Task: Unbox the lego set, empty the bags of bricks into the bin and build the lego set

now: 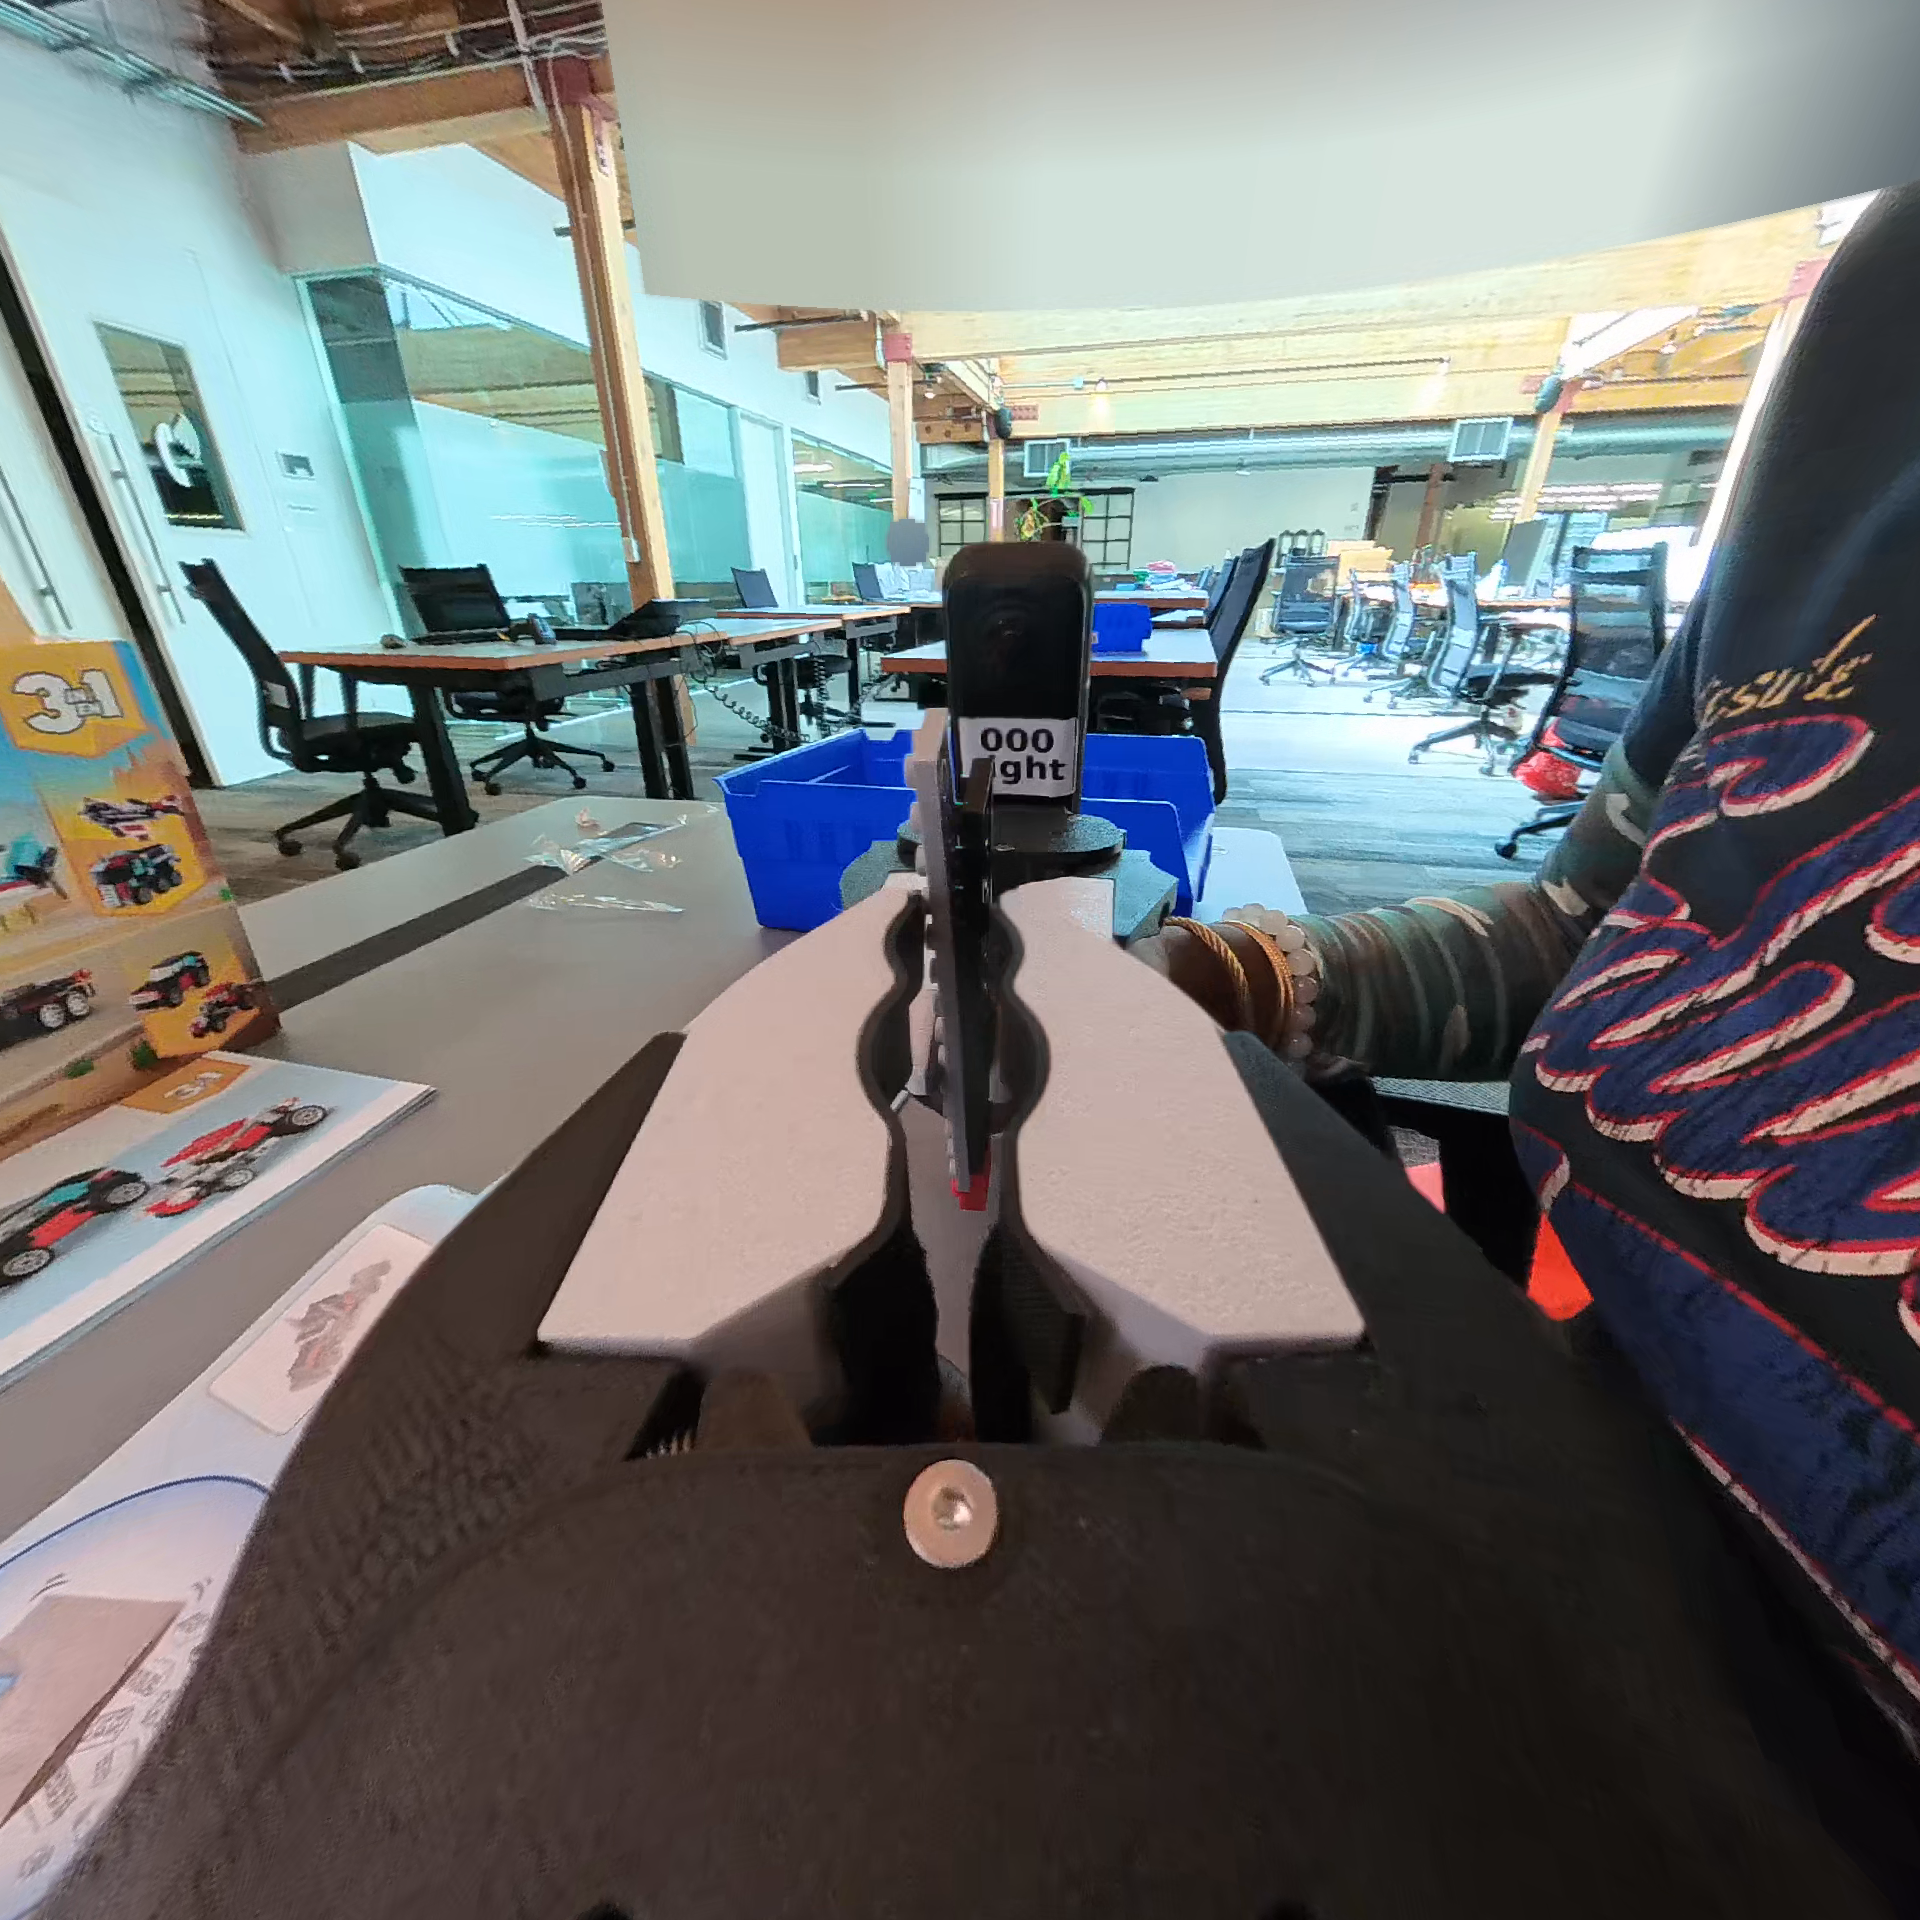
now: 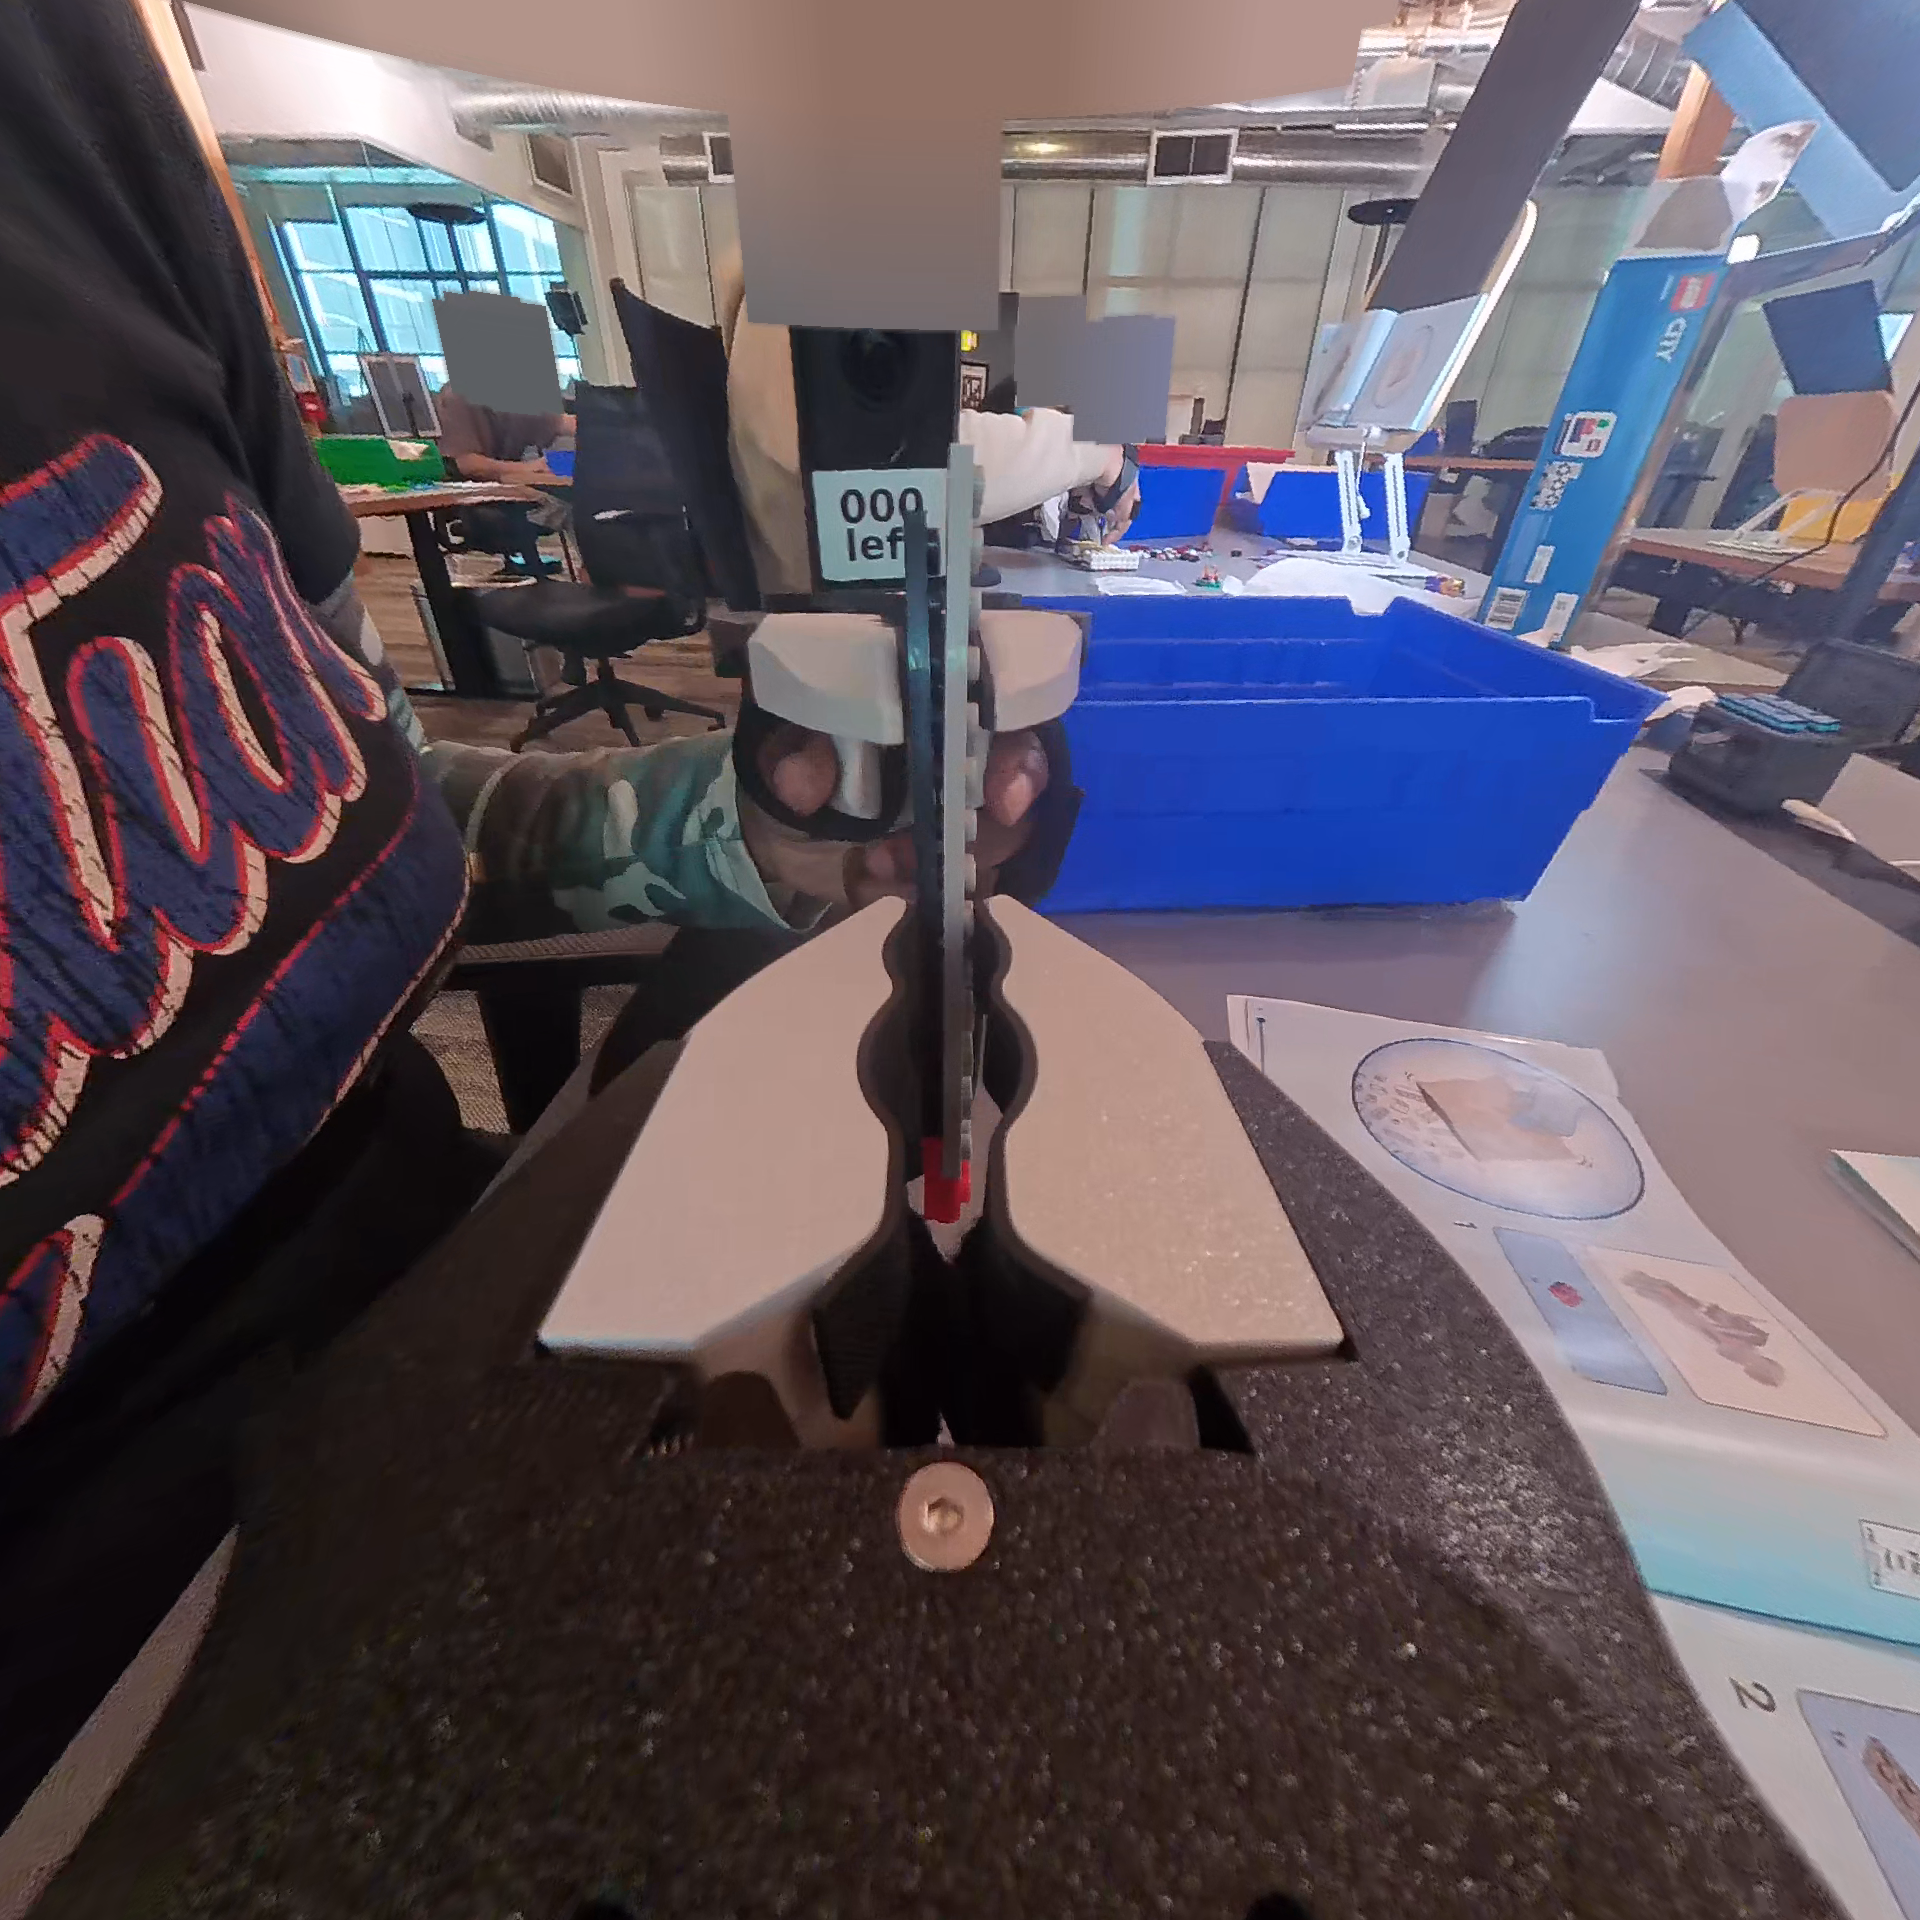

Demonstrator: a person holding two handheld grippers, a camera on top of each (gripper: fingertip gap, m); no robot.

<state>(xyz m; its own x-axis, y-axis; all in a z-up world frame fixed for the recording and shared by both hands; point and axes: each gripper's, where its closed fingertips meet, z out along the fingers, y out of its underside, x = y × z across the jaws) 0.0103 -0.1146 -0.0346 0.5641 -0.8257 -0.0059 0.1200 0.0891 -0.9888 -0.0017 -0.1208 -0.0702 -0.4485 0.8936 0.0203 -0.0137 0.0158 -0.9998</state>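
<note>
A flat lego assembly (image 1: 971, 1018) of black and grey plates with a red brick (image 1: 968, 1184) at its near end is held edge-on above the table. My left gripper (image 1: 956, 896) is shut on it. My right gripper (image 2: 945, 906) faces the left one and is shut on the same assembly (image 2: 956, 987), whose red brick (image 2: 945, 1184) sits deep between the fingers. In the right wrist view the left gripper (image 2: 925, 675) clamps the far part of the plates. The blue bin (image 1: 810, 831) stands behind; its contents are hidden.
The lego box (image 1: 104, 852) stands at the left, with an instruction booklet (image 1: 187, 1164) in front of it and open pages (image 2: 1507, 1143) on the grey table. Empty clear bags (image 1: 603, 852) lie beyond. The person's torso and sleeve (image 1: 1714, 1039) are close by. The bin (image 2: 1351, 769) also shows right of the grippers. Both grippers' tips are close together, under 4 cm apart.
</note>
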